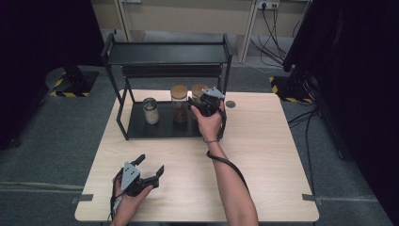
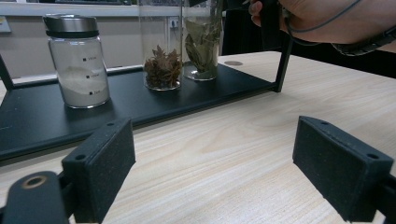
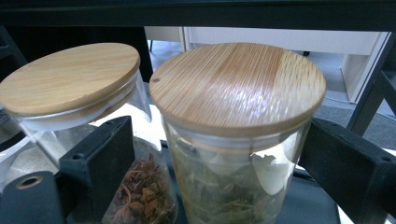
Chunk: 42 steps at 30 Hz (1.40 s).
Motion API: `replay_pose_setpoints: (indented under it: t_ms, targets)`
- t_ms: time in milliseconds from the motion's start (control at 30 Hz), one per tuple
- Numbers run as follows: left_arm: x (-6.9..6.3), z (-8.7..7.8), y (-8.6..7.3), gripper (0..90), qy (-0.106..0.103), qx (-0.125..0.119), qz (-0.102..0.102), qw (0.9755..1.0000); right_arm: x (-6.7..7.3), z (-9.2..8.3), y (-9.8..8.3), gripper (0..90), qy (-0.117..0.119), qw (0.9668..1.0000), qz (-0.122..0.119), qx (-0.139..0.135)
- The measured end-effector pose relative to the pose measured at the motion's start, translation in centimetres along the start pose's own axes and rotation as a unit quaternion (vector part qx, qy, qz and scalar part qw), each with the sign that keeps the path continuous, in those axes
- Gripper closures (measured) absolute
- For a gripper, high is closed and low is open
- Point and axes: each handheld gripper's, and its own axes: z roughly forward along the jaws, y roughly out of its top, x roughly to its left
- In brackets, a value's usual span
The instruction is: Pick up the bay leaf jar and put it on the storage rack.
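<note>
The right gripper (image 3: 219, 158) stands spread around the bay-leaf jar (image 3: 233, 186): light but slick, breakable glass, best gripped below its bamboo lid (image 3: 238, 86).

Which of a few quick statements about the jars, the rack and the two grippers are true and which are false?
1. Three jars stand on the black rack's bottom tray. True.
2. The bay leaf jar has a metal lid. False: its lid is bamboo; the powder jar has the metal one.
3. The right gripper has its jaws either side of the bay leaf jar. True.
4. The left gripper holds the star anise jar. False: it is open over bare table.
</note>
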Motion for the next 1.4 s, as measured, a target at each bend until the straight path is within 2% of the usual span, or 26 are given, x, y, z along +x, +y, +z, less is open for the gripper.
replay_pose_setpoints:
  t_ms: [667, 1400]
  targets:
    - [0.0, 0.0, 0.0, 12.7, 0.001, -0.001, 0.0, 1.0, 0.7, -1.7, -0.5, 5.5, 0.003, 1.0, 0.0, -0.004]
    - [-0.1, 0.0, 0.0, 12.7, 0.002, 0.0, 0.001, 1.0, 1.2, -4.2, -1.0, 2.3, 0.026, 0.9996, -0.009, -0.009]
